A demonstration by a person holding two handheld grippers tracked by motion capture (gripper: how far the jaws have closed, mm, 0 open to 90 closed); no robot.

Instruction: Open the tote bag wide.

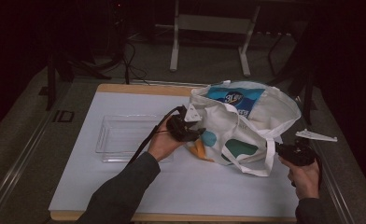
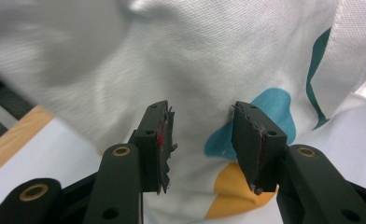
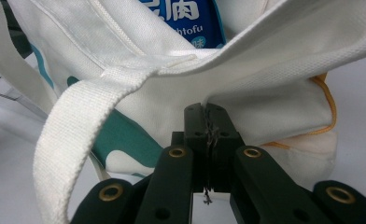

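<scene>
A white tote bag [image 1: 246, 119] printed with teal and orange shapes lies on the white table [image 1: 195, 186], mouth toward the far side. A blue package [image 1: 235, 99] shows inside its opening, with its printed label [image 3: 181, 18] close in the right gripper view. My left gripper [image 1: 197, 135] is at the bag's left side. Its jaws stand open [image 2: 202, 140], facing the printed cloth [image 2: 218, 60] with nothing pinched. My right gripper [image 1: 284, 150] is at the bag's right edge, shut [image 3: 208, 121] on a fold of the bag's cloth [image 3: 265, 79]. A white strap [image 3: 73, 130] loops down on the left.
A clear plastic tray [image 1: 120, 137] sits on the table left of the bag, just beyond my left hand. A grey metal stand [image 1: 209, 23] is on the floor behind the table. Cables trail on the floor at the far left [image 1: 125, 60].
</scene>
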